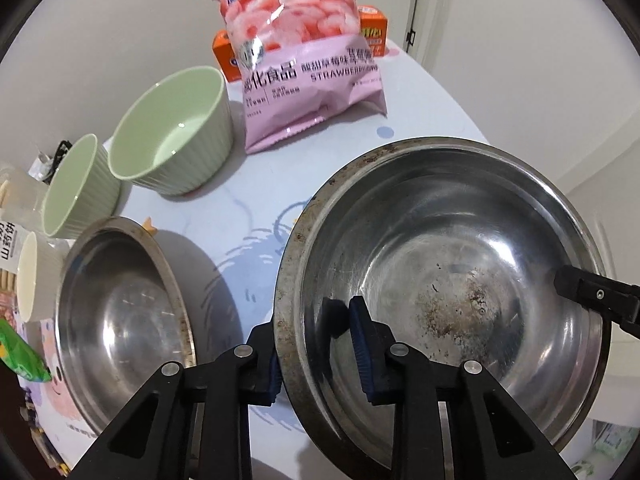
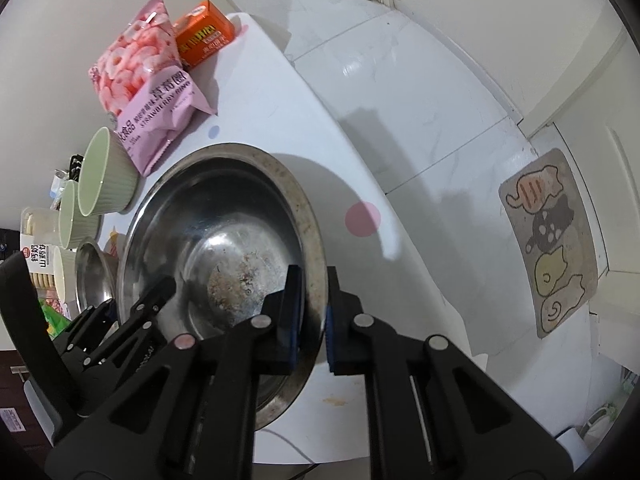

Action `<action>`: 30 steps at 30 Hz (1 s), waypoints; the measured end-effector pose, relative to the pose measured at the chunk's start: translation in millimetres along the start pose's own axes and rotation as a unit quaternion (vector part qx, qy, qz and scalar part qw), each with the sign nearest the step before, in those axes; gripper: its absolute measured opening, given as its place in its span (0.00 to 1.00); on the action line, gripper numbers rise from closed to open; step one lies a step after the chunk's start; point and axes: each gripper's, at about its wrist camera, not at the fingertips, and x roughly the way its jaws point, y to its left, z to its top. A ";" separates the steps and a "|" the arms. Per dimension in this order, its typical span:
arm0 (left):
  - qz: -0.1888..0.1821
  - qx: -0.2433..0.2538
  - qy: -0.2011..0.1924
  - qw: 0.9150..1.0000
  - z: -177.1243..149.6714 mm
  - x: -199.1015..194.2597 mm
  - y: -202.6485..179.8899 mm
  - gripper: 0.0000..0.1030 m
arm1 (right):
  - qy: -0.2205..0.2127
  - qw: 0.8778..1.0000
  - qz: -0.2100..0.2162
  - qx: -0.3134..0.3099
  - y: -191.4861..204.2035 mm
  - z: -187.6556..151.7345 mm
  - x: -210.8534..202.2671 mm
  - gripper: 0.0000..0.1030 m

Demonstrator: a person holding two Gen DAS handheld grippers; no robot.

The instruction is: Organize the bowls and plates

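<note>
A large steel basin [image 1: 452,264] with a stained bottom sits on the white table; it also shows in the right wrist view [image 2: 224,232]. My left gripper [image 1: 316,344] straddles its left rim, one finger inside and one outside, pads close to the rim. My right gripper [image 2: 312,316] straddles its right rim the same way; its finger shows inside the basin in the left wrist view [image 1: 592,296]. A smaller steel basin [image 1: 120,320] lies to the left. Two green ribbed bowls [image 1: 176,132] [image 1: 76,192] and a white ribbed bowl [image 1: 32,276] stand behind it.
A pink strawberry snack bag [image 1: 304,64] and an orange box [image 1: 372,28] stand at the back of the table [image 1: 248,208]. Biscuit packs [image 1: 8,248] crowd the left edge. The table's right edge drops to a tiled floor [image 2: 420,92] with a cat-print mat [image 2: 548,244].
</note>
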 end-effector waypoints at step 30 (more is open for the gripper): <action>0.057 -0.149 -0.067 0.985 -64.4 -110.4 170.0 0.27 | -0.060 0.980 0.071 -0.176 188.7 -45.3 -49.5 0.12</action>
